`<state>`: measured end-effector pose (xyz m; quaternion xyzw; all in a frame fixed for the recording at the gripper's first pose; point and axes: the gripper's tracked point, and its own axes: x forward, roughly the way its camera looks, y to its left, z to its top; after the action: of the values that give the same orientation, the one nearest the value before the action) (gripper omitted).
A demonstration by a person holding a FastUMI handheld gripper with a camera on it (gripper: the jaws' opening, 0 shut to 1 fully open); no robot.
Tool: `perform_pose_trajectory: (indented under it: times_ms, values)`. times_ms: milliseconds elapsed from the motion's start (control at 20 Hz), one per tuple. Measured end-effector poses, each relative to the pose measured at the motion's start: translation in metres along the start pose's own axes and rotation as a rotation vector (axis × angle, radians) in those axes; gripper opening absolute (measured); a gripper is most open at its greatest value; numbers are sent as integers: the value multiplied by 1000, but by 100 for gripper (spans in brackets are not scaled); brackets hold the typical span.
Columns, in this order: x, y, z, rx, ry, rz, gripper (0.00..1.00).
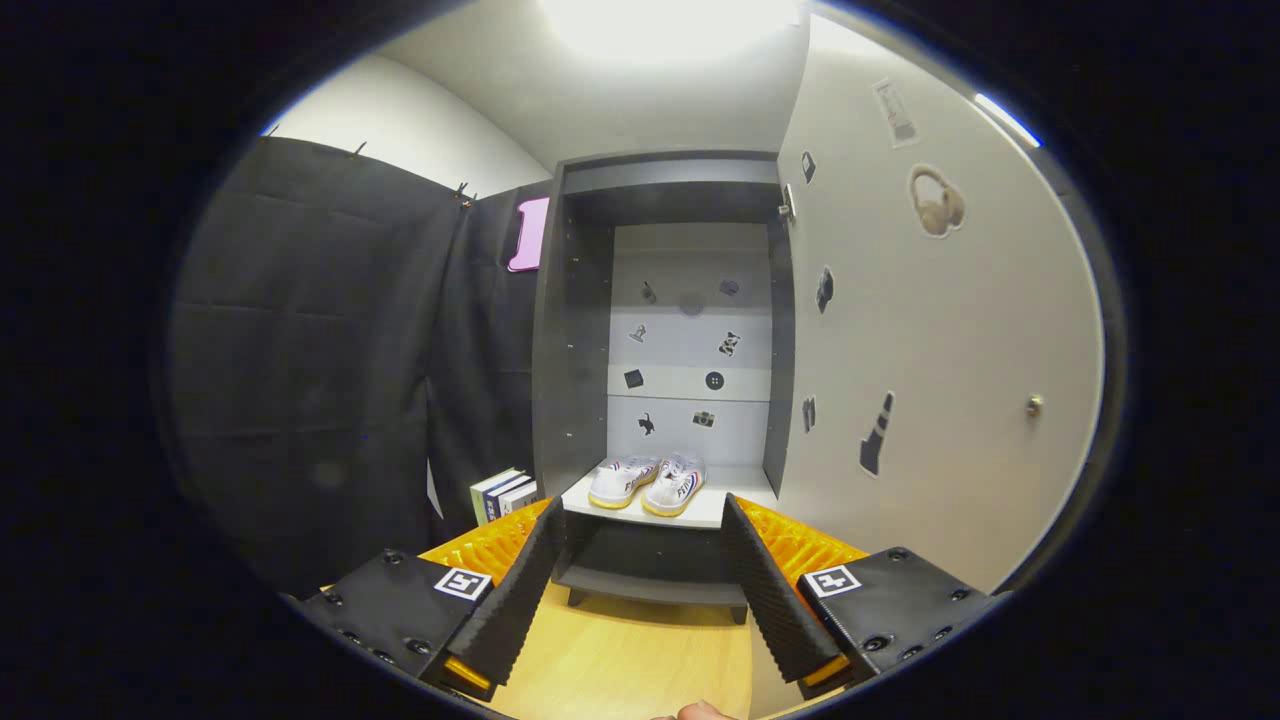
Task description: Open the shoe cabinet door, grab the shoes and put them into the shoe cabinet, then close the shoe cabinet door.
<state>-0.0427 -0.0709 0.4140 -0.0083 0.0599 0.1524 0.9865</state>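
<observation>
A dark shoe cabinet (575,330) stands straight ahead with its door (940,380) swung wide open to the right; the door carries stickers and a small round knob (1034,405). A pair of white shoes (648,482) with yellow soles rests side by side on the cabinet's pale shelf (712,508), toes toward me. My gripper (640,575) is open, its two fingers (520,590) spread wide with nothing between them. It hovers over the wooden floor, a short way in front of the shelf and below the shoes.
Several books (503,494) stand upright on the floor left of the cabinet, against the black cloth wall (320,380). A lower dark shelf (645,585) sits under the pale one. Light wooden floor (630,660) runs between the fingers. A fingertip (700,711) shows behind the gripper.
</observation>
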Motion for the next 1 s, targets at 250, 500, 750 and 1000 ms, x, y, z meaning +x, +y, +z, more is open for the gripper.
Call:
perform_pose_trajectory:
  times_ms: [250,500,750,1000]
  values:
    - [-51,-22,6,42,-6,51,98]
    - [-97,-86,25,-49,-52,5,99]
    - [-113,-142,42,6,-66,-24,97]
    - [-107,-208,43,35,-79,-131,97]
